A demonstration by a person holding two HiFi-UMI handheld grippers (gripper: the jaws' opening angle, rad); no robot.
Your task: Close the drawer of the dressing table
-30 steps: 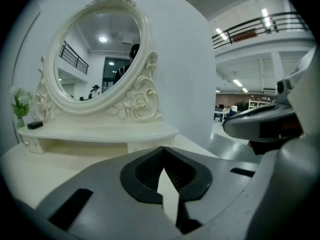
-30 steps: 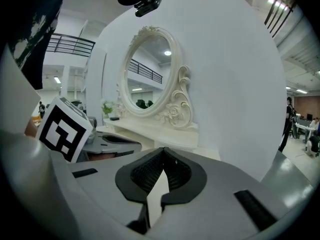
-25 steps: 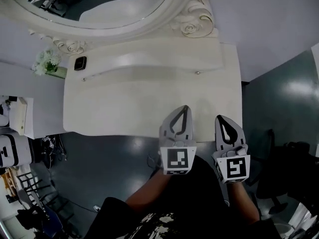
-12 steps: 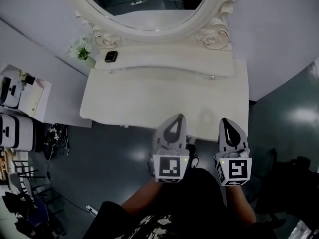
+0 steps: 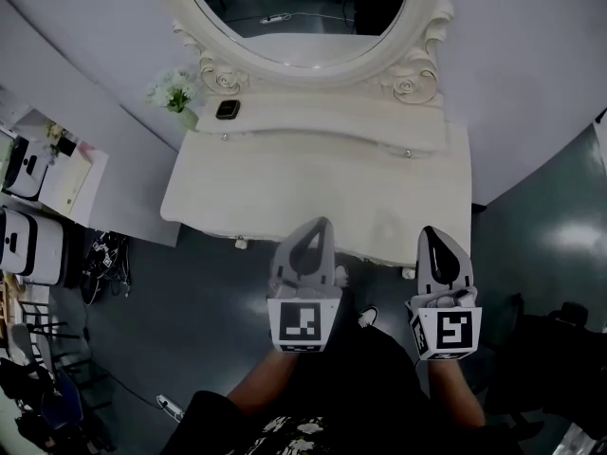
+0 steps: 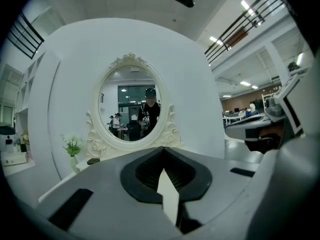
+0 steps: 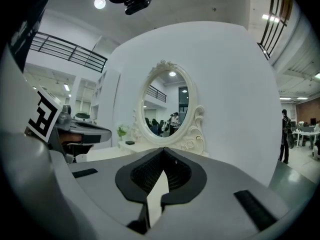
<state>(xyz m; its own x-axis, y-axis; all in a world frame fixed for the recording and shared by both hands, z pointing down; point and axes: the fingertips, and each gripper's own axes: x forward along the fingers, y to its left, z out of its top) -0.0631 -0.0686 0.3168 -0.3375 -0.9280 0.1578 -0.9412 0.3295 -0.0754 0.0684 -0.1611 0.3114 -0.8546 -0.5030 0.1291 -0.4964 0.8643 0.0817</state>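
Note:
The white dressing table (image 5: 313, 183) stands against the wall under its oval mirror (image 5: 303, 8). From above, its front edge looks flush, with small knobs (image 5: 241, 243) just below it; the drawer front itself is hidden. My left gripper (image 5: 309, 229) is shut and holds nothing, its tip at the table's front edge. My right gripper (image 5: 432, 235), also shut and holding nothing, has its tip over the table's front right corner. In the left gripper view the closed left gripper (image 6: 162, 151) points at the mirror (image 6: 131, 104). The right gripper (image 7: 162, 153) points the same way.
A small vase of flowers (image 5: 175, 93) and a dark flat device (image 5: 228, 110) sit on the table's back left shelf. A side shelf with white appliances (image 5: 28, 245) stands at left, with cables (image 5: 100, 254) on the dark floor. The person's shoe (image 5: 365, 318) is below the table.
Both grippers have drawn back from over the table top towards the person and risen. The whole table and mirror now show farther up in the head view.

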